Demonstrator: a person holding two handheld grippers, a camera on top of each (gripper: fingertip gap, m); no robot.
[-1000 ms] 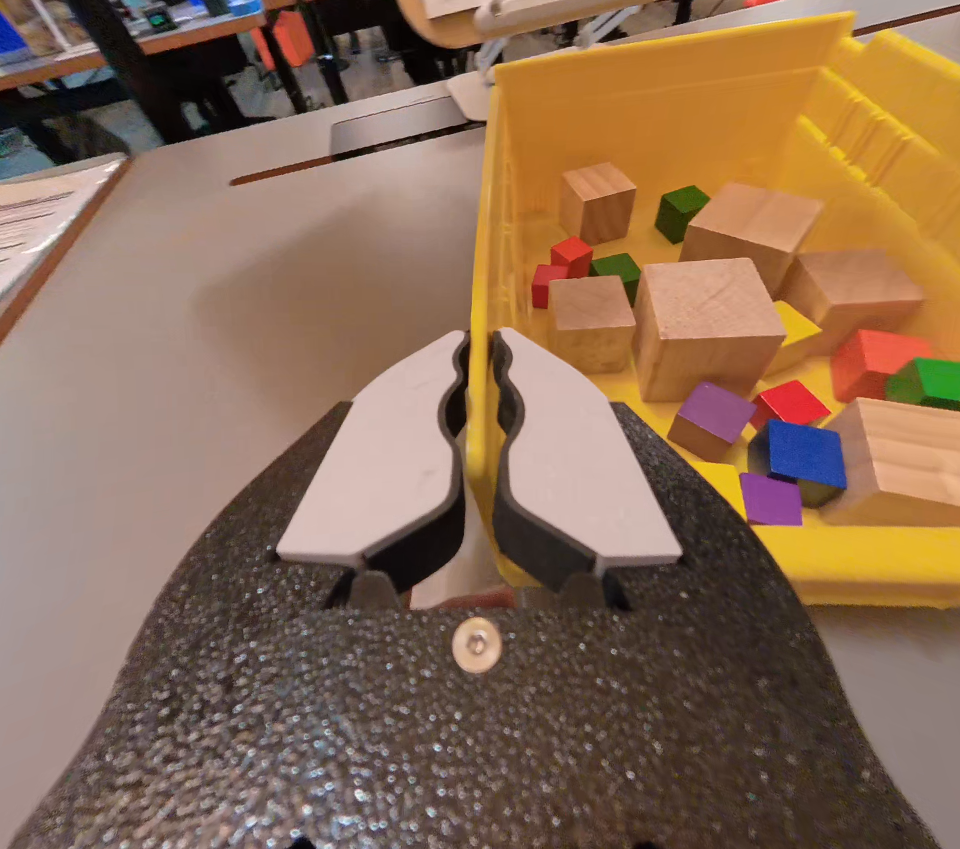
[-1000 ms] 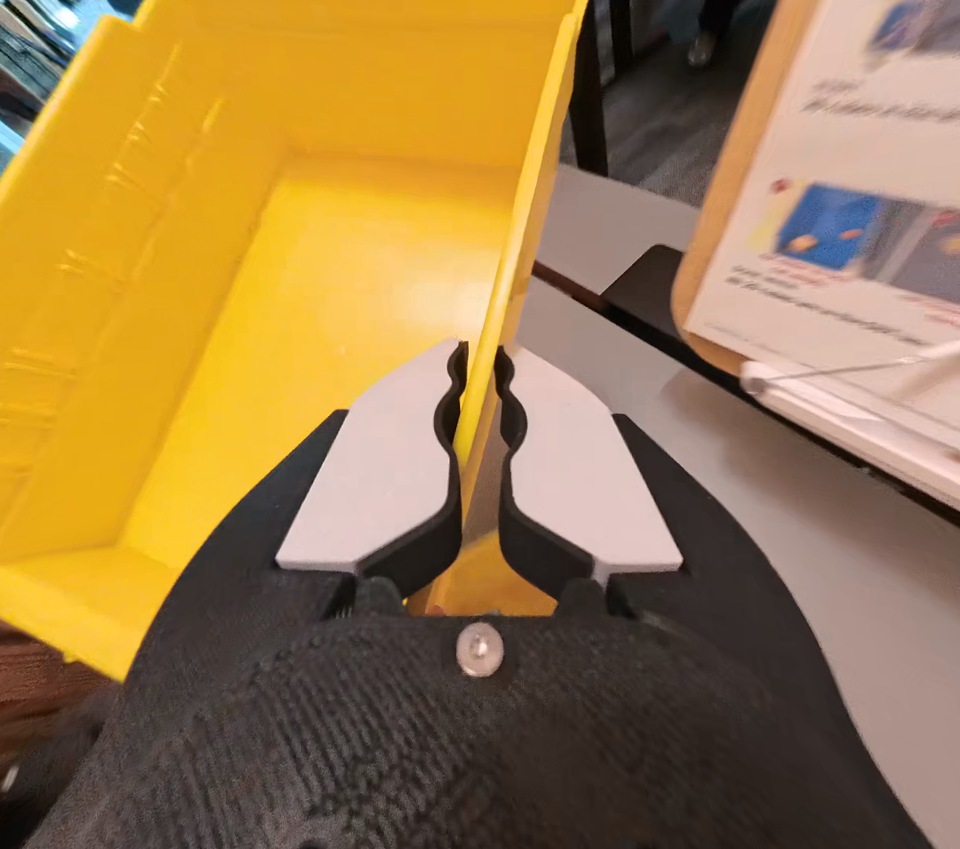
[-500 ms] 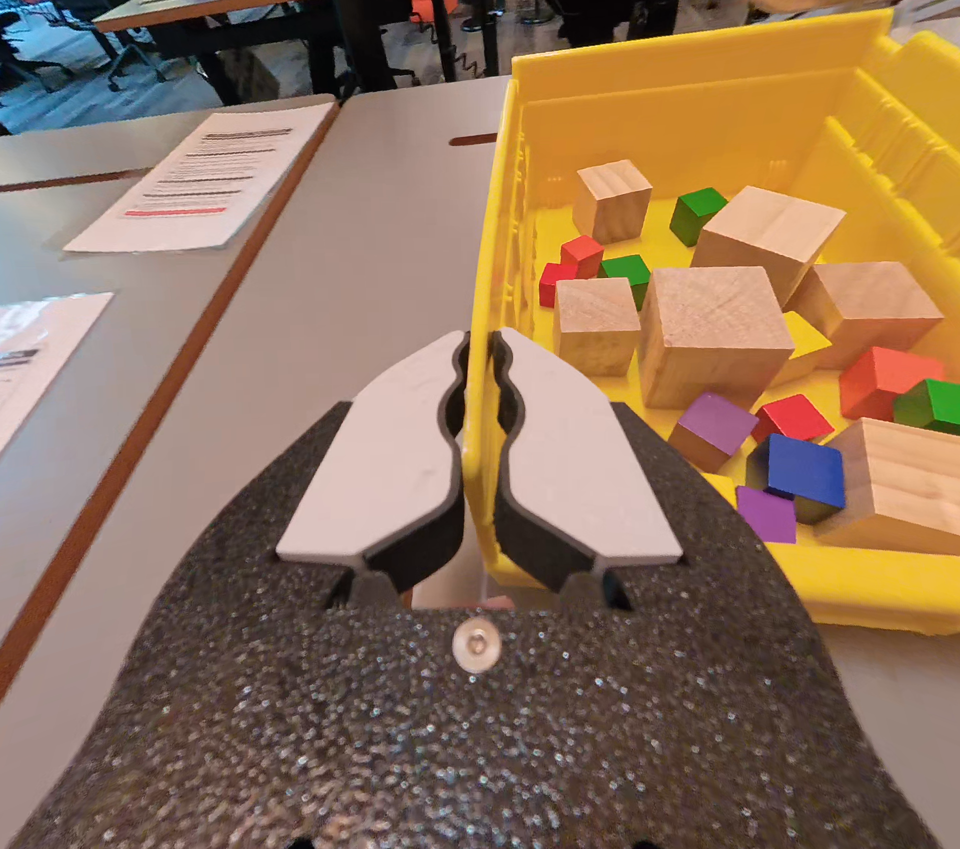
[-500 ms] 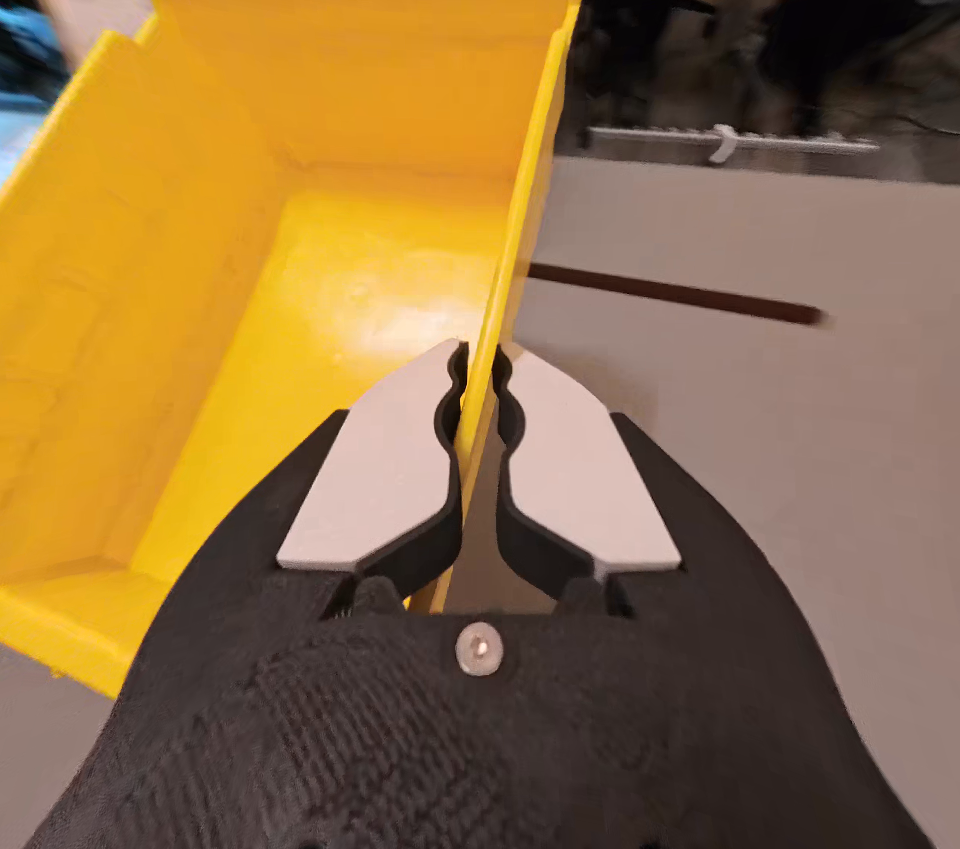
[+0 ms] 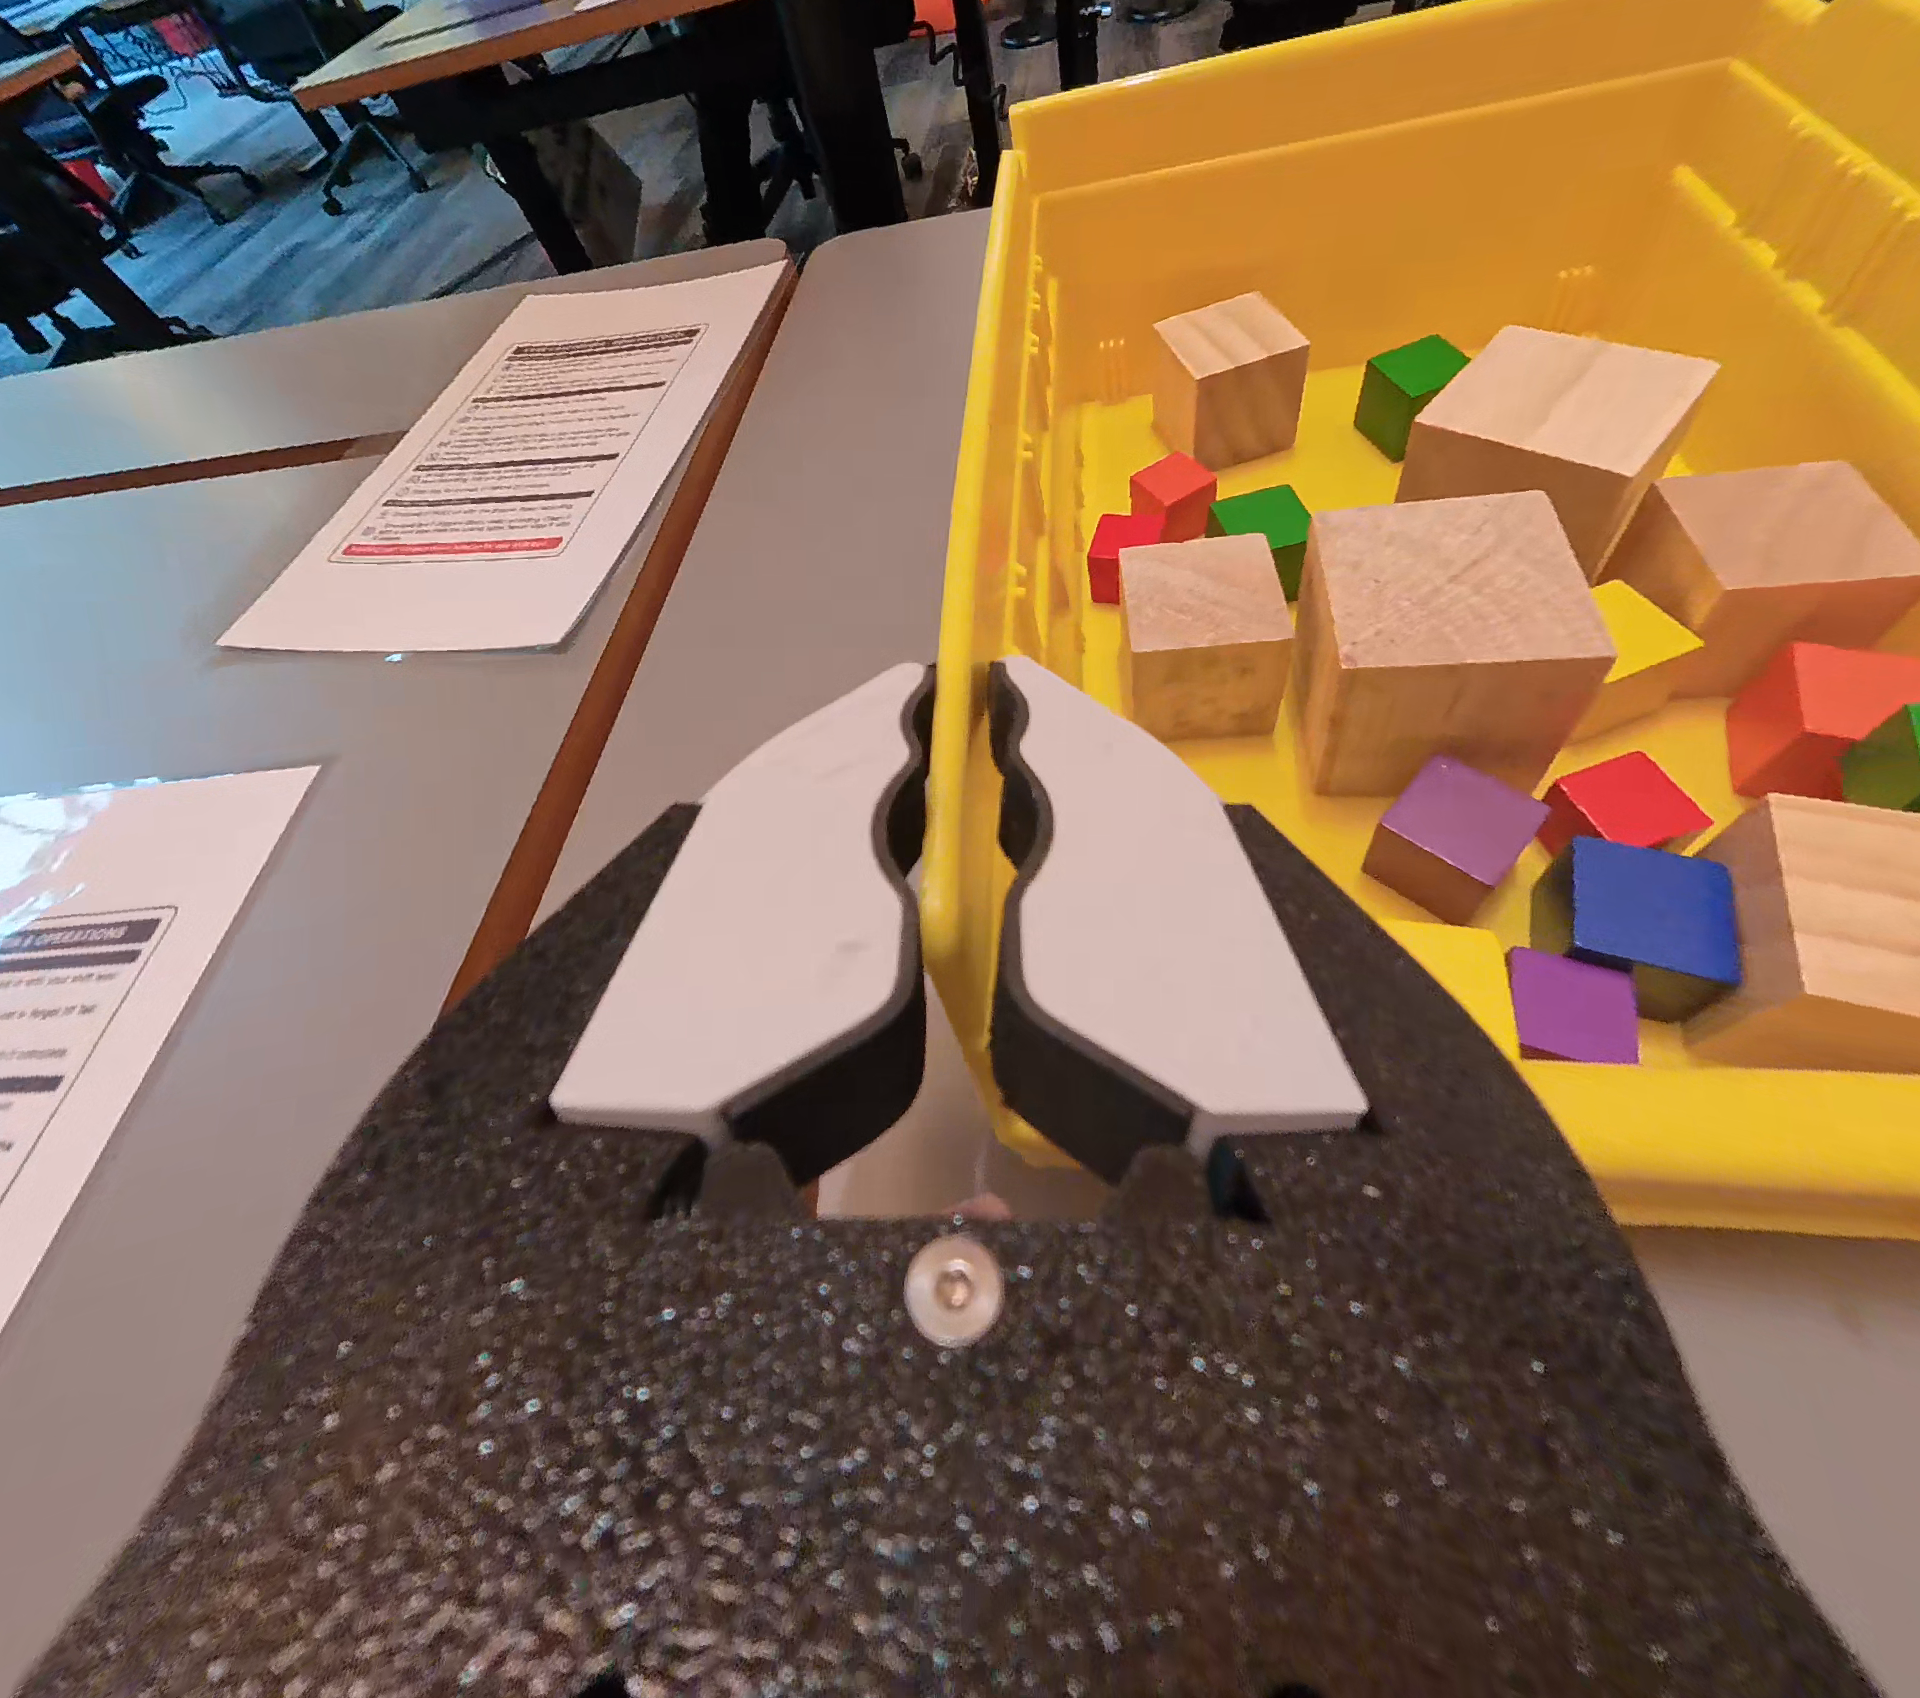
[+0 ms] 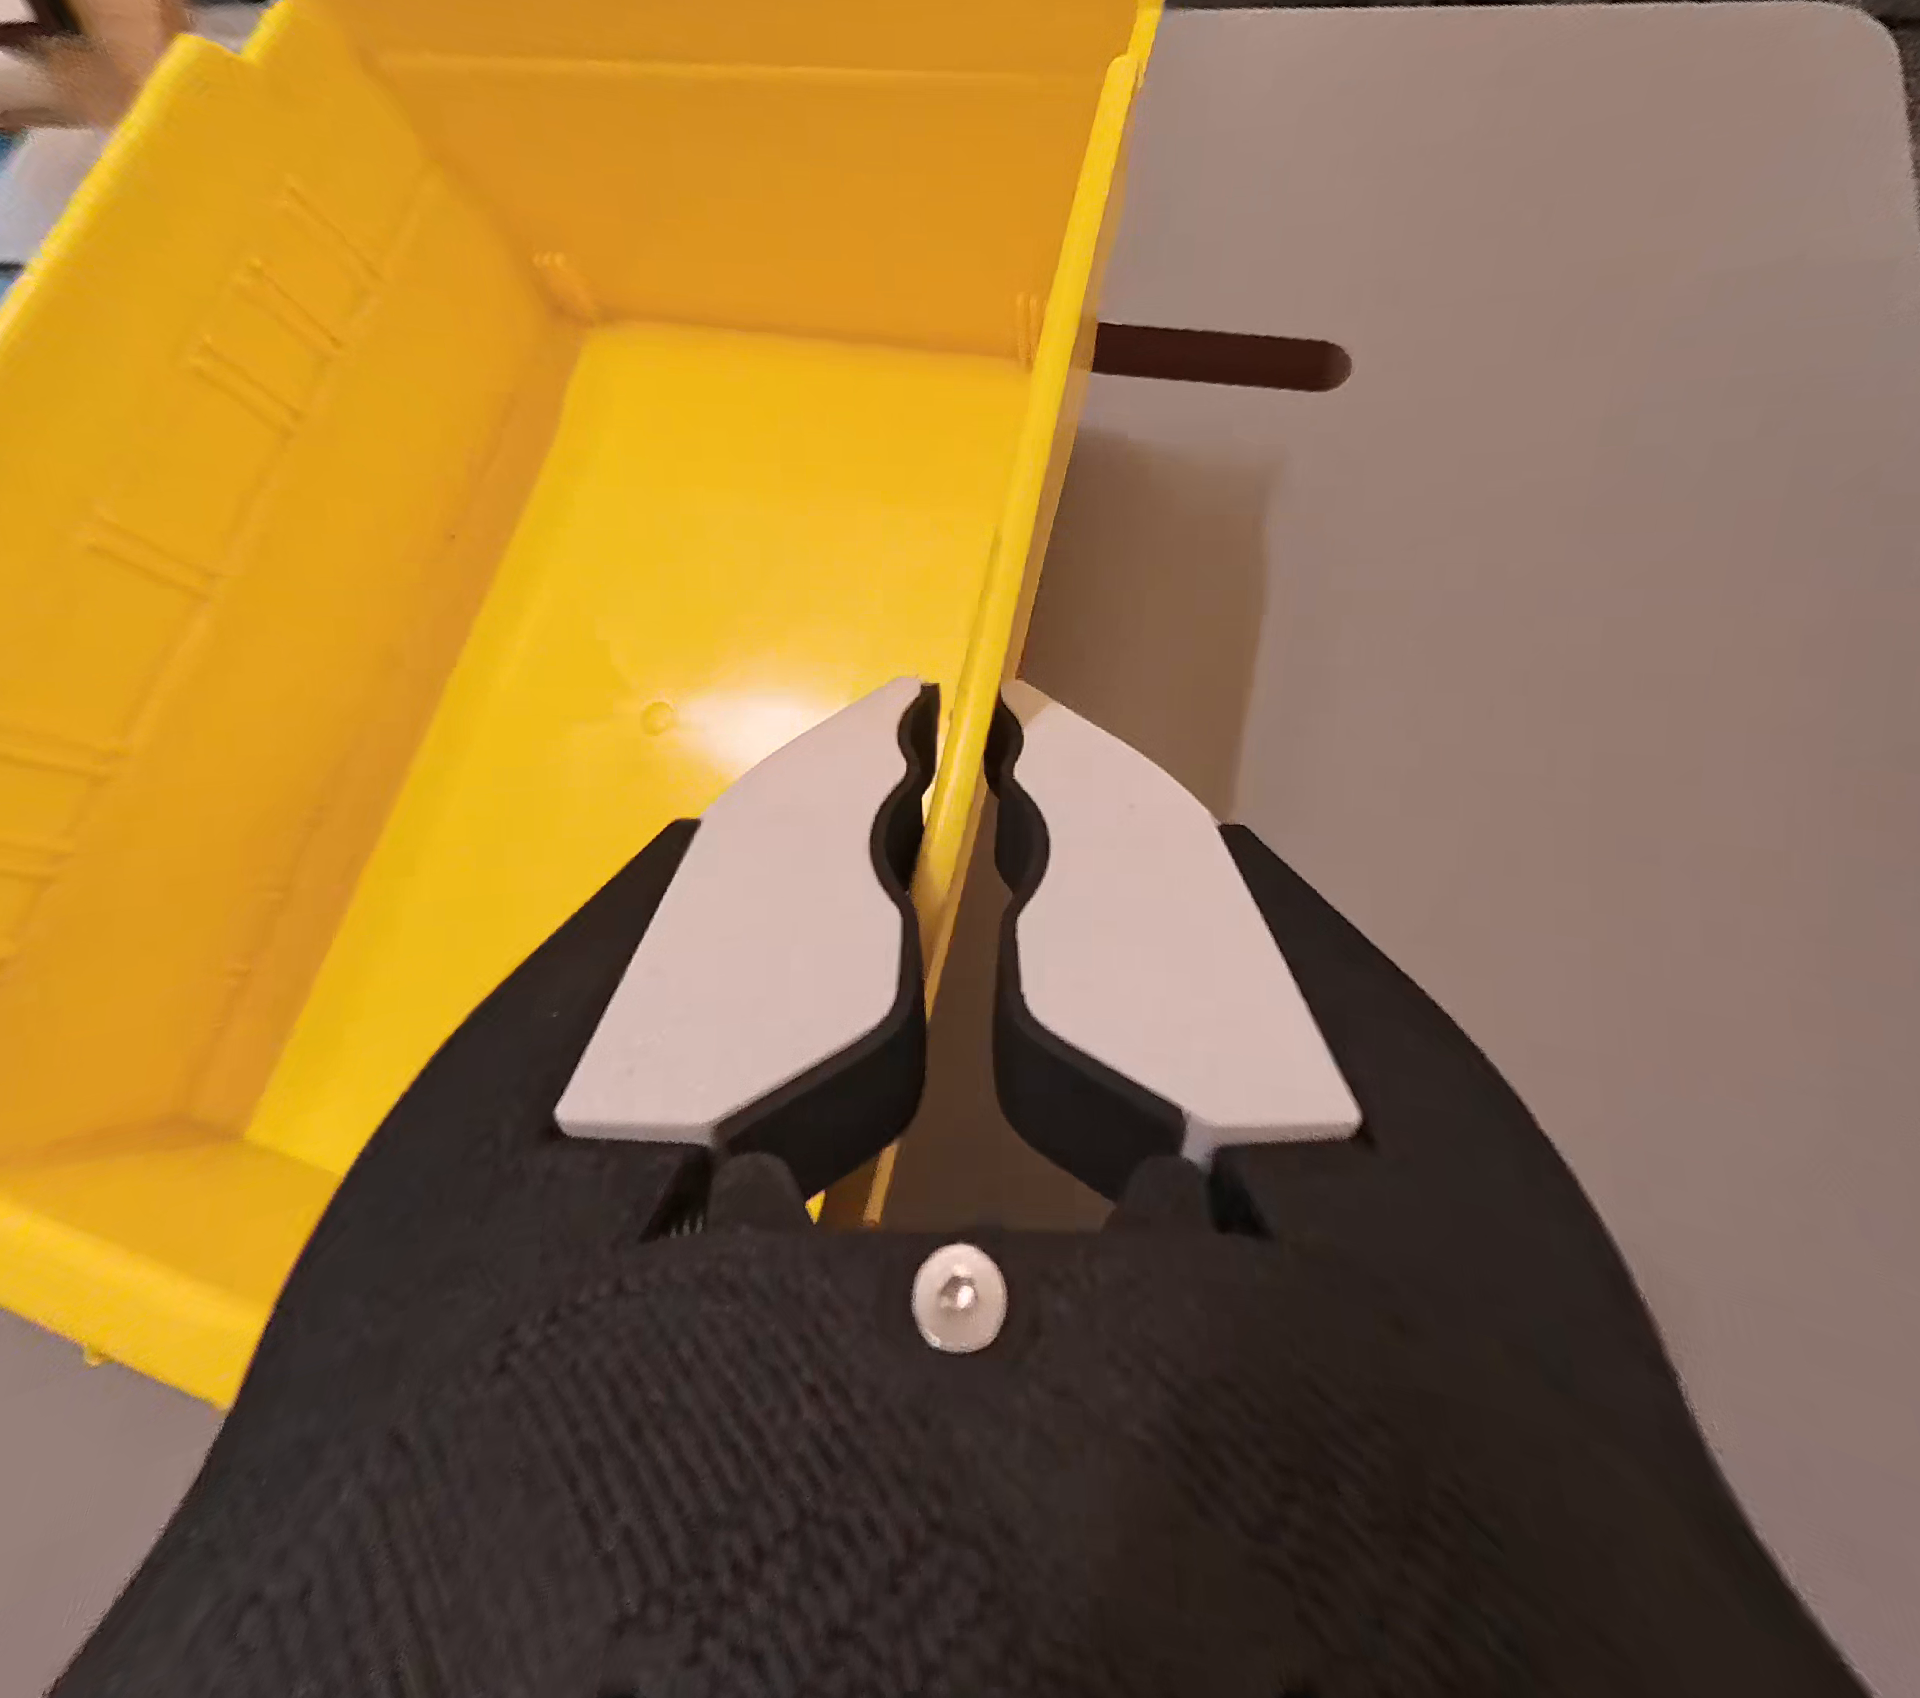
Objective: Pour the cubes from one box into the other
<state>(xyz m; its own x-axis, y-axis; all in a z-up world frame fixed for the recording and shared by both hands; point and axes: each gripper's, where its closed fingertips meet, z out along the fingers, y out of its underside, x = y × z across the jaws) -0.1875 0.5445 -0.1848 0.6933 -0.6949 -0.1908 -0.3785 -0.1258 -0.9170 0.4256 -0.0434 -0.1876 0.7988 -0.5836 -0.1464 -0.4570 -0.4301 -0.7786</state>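
Left gripper (image 5: 958, 692) is clamped on the left wall of the full yellow box (image 5: 1455, 121), 1 finger outside, 1 inside, the thin plastic pinched right between the pads. That box sits on the grey table (image 5: 810, 422), running from 12 o'clock round to 4 o'clock in the left wrist view.

Inside it, a jumble of cubes. The big wooden cube (image 5: 1444, 635) sits near the middle, a smaller wooden cube (image 5: 1205, 635) touching its left side, another wooden cube (image 5: 1231, 375) farther back by the left wall. 2 red cubes (image 5: 1153, 516) huddle against a green cube (image 5: 1262, 521) at the wall. Toward 3 o'clock, a purple cube (image 5: 1455, 833), a blue cube (image 5: 1652, 910) tilted on top of something dark, and a flat purple one (image 5: 1574, 1004) close to the near wall. More wooden, red and green pieces run off the right edge.

Over at 9 to 10 o'clock, 2 printed sheets (image 5: 499, 464) lie flat on the neighbouring tabletop.

Right gripper (image 6: 961, 692) is gripping too, fingers closed on the right wall of the empty yellow box (image 6: 727, 121). That box fills 9 to 12 o'clock in the right wrist view, bare floor catching a bright glare. Whether its base touches the table (image 6: 1507, 609) I cannot tell. A dark slot (image 6: 1226, 360) in the tabletop peeks out just beyond the gripped wall at 1 o'clock.
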